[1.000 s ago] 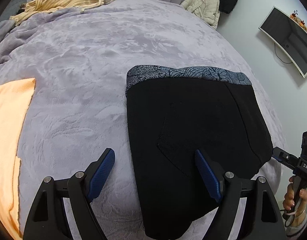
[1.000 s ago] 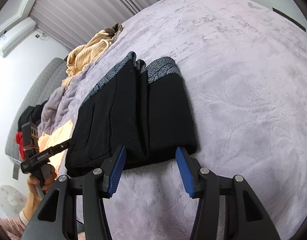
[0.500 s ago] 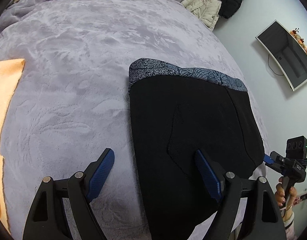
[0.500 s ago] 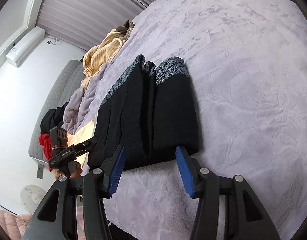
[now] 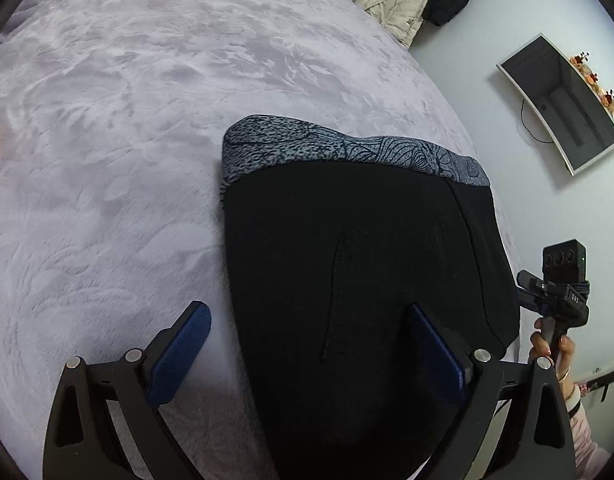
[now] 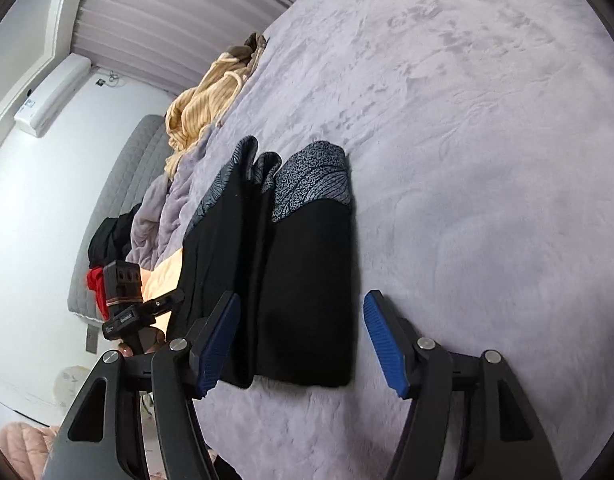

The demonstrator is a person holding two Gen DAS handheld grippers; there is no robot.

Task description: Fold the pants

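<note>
Black pants (image 5: 347, 260) with a grey patterned waistband (image 5: 347, 148) lie folded on the lavender bed blanket (image 5: 107, 160). My left gripper (image 5: 309, 346) hovers over their near left edge with its jaws opening: one pad is above the blanket, the other above the black cloth, and neither presses. In the right wrist view the pants (image 6: 307, 280) show several lengthwise folds. My right gripper (image 6: 303, 340) straddles their near end with its jaws opening, and the pads stand clear of the cloth. Each gripper shows at the edge of the other's view: right gripper (image 5: 527, 290), left gripper (image 6: 167, 304).
A yellow striped garment (image 6: 203, 108) lies at the bed's far end and an orange cloth (image 6: 167, 276) sits beside the pants. A beige jacket (image 5: 395, 0) and a wall screen (image 5: 559, 100) are past the bed's right edge. A hand (image 5: 547, 348) holds the right gripper.
Both grippers' jaws have spread wider. The left view has tipped down and closed in on the pants. The right gripper has come closer to their near end.
</note>
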